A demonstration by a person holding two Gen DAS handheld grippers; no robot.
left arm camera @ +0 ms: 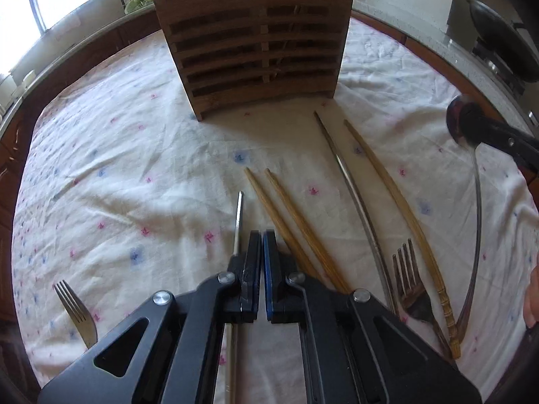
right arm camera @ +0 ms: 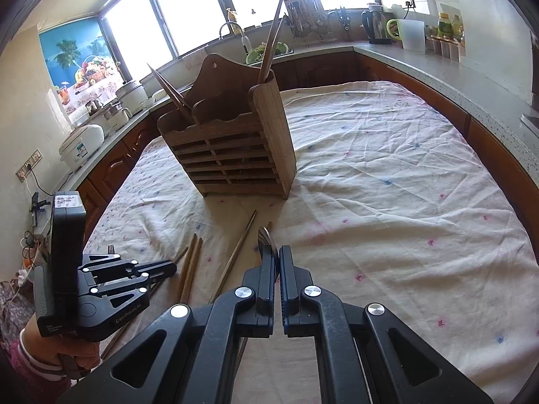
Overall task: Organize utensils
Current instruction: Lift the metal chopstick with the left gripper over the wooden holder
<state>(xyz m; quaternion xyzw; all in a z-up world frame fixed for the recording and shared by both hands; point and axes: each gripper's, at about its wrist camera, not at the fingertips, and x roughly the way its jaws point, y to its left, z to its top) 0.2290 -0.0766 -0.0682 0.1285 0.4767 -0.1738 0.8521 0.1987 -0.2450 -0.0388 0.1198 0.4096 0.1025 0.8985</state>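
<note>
On the left wrist view: left gripper (left arm camera: 262,245) low over the cloth-covered bench (left arm camera: 134,155), jaws pressed together with nothing between them. 1 thin metal rod (left arm camera: 239,222) lies just left of them, running under the gripper. 2 wooden chopsticks (left arm camera: 289,225) lie just right, side by side. Further right: 1 dark metal chopstick (left arm camera: 350,181), 1 pale bamboo one (left arm camera: 397,215), 1 dark fork (left arm camera: 409,279) between their near ends. 1 steel fork (left arm camera: 75,309) sits apart at lower left. Slatted wooden holder (left arm camera: 256,54) stands upright behind. Spoon (left arm camera: 478,202) hangs at right edge, bowl up, in the right gripper.

Right wrist view: right gripper (right arm camera: 277,262) raised above the bench, jaws clamped on the spoon's bowl (right arm camera: 266,235). Holder (right arm camera: 232,144) ahead, chopsticks standing in 2 compartments. Left gripper at lower left over the loose chopsticks.
</note>
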